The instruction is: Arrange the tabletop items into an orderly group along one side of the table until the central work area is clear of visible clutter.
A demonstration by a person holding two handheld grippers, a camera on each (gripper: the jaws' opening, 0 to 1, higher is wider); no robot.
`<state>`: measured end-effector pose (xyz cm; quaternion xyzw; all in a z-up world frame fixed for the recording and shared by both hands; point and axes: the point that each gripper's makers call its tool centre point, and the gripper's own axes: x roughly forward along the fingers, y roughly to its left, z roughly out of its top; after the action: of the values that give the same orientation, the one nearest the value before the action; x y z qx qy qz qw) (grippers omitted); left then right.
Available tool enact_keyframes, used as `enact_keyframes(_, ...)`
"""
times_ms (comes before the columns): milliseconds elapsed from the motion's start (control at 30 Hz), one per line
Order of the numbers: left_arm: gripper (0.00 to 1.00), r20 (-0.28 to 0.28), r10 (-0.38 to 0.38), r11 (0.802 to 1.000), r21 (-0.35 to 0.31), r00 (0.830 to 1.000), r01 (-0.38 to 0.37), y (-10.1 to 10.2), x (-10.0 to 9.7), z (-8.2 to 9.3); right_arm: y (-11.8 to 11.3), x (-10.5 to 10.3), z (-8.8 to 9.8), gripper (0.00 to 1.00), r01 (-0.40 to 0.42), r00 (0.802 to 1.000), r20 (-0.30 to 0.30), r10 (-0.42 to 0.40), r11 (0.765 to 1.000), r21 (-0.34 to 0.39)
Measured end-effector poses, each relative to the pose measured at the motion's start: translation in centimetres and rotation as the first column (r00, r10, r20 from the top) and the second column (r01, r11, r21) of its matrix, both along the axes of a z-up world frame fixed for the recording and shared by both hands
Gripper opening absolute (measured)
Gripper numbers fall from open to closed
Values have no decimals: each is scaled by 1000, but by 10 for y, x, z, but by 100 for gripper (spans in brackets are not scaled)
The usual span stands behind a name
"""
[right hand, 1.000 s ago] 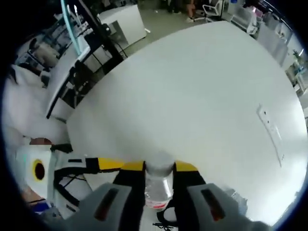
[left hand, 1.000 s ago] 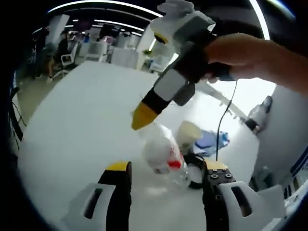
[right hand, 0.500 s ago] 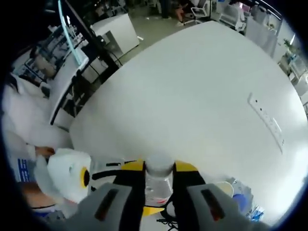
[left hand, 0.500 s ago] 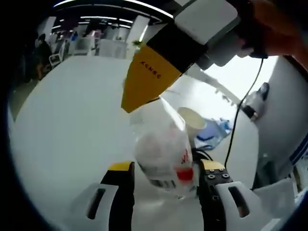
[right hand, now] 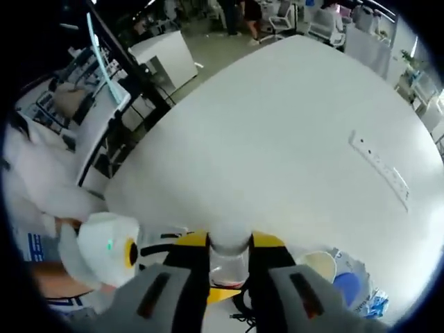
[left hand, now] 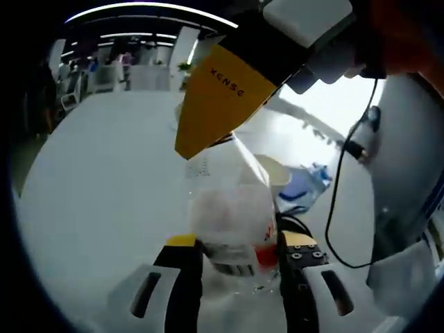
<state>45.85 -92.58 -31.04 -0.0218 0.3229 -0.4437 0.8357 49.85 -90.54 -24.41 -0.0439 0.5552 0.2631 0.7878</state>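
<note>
Left gripper view: the left gripper (left hand: 234, 244) has its two black, yellow-tipped jaws standing wide apart on either side of the clear plastic bottle with a red-and-white label (left hand: 232, 222), and whether they touch it cannot be told. The bottle hangs above the white round table (left hand: 104, 180), its upper end pinched by the right gripper (left hand: 208, 142), which comes down from the upper right with a hand (left hand: 409, 35) on its grip. Just right of the bottle, farther off on the table, stand a cream paper cup (left hand: 272, 173), a crumpled blue wrapper (left hand: 302, 194) and a coiled black cable (left hand: 298, 225).

Right gripper view: the right gripper (right hand: 229, 243) is closed on the white cap (right hand: 229, 239) of the bottle. The left gripper's body (right hand: 104, 250) shows at the lower left. The cup (right hand: 318, 266) and the blue wrapper (right hand: 357, 291) lie at the lower right near the table's edge, and a white power strip (right hand: 378, 170) lies farther out on the right.
</note>
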Motion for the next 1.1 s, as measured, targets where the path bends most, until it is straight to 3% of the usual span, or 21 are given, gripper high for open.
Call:
enact_keyframes(233,37,60,-61,998,21,996,60,-2,4,9,-7,2,11,17,43,996,75,-46,998,43)
enact_keyframes(367,37,116,-110,993,43,987,106,-5,10,18,-12,6,22,17,89,985,143,-100,993,78)
enact_keyframes(500,37,178,-158,987,70,971,147,-7,18,29,-17,11,38,17,126,960,238,-147,987,104)
enact_keyframes(600,37,231,-192,980,87,954,176,-10,25,38,-21,12,49,17,158,934,303,-190,979,128)
enact_keyframes(867,37,348,-309,951,116,885,286,-21,31,54,-36,11,66,17,245,855,424,-300,953,179)
enact_keyframes(900,37,361,-326,945,111,874,306,-24,32,56,-39,12,69,17,258,833,454,-316,948,185)
enact_keyframes(933,37,377,-344,939,123,860,322,-25,33,56,-41,10,69,17,271,826,457,-329,944,189)
enact_keyframes(1000,37,404,-357,932,96,842,350,-31,35,60,-47,13,74,18,290,777,522,-351,936,197)
enact_keyframes(1067,37,422,-380,923,117,823,367,-34,37,58,-49,11,73,18,314,755,536,-377,926,209)
enact_keyframes(1100,37,423,-381,922,105,823,373,-36,38,58,-51,13,74,18,317,739,558,-378,926,208)
